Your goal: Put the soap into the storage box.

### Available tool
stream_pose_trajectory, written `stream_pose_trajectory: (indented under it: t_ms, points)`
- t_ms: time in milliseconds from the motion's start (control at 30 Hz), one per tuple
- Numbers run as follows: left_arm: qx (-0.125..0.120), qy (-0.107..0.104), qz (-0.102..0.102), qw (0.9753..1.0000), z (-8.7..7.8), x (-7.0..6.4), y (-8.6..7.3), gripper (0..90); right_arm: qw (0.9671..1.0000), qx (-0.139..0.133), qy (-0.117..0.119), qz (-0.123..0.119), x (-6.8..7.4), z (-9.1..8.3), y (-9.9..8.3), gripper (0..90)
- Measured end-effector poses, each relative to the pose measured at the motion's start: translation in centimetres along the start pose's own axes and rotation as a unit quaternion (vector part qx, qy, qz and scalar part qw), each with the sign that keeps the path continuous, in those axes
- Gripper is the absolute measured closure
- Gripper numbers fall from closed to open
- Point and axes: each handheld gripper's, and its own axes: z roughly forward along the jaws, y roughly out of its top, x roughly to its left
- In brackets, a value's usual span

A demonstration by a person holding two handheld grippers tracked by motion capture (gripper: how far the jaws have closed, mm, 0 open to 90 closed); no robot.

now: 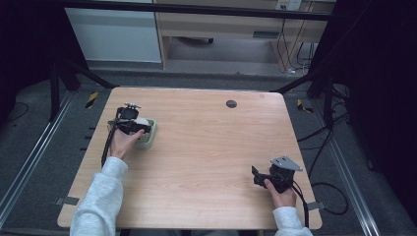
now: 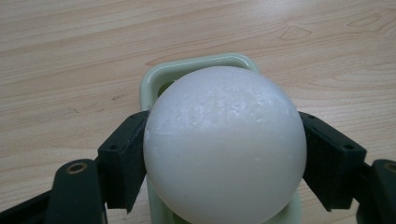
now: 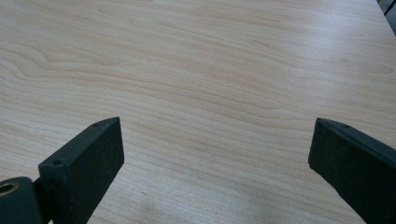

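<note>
your left gripper (image 1: 139, 126) clamps the white ball (image 2: 224, 144) over the green tray (image 1: 150, 139) at nine o'clock; your right gripper (image 1: 255, 176) rests at four o'clock, jaws wide apart.

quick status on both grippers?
Left gripper: shut on the white ball, above the pale green tray.
Right gripper: open, holding nothing, over bare table.

No lettering, number or brand is showing legibly anywhere in these views. A pale plate on the desk front (image 1: 266, 35) beyond the table may be carrying a label, but it is appearing too small and blurred to make out.
</note>
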Motion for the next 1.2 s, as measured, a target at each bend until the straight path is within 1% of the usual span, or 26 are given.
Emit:
stream_pose_trajectory:
  t_ms: [200,433,767,867,1000,1200]
  points:
    - [0.004,0.003,-0.003,1.0000,0.6,0.1,-0.1,24.2,1.0000,0.000,0.000,-0.001,0.0,0.0,0.0,3.8]
    - [0.013,0.000,-0.007,0.9999,0.9,0.3,-0.2,24.2,1.0000,0.000,0.000,-0.001,0.0,0.0,0.0,3.8]
    - [0.026,0.004,-0.001,0.9996,1.6,-0.1,-0.3,24.1,1.0000,0.000,0.000,-0.002,0.0,0.0,0.0,3.8]
    - [0.024,0.001,-0.005,0.9997,1.7,-0.1,-0.2,24.1,1.0000,0.000,0.000,-0.002,0.0,0.0,0.0,3.8]
    - [0.027,0.003,-0.003,0.9996,1.6,-0.1,-0.3,24.1,1.0000,0.002,0.001,0.000,0.1,0.0,0.0,3.8]
    - [0.023,0.002,-0.005,0.9997,1.7,-0.1,-0.3,24.0,1.0000,0.002,0.001,0.000,0.1,0.0,0.0,3.8]
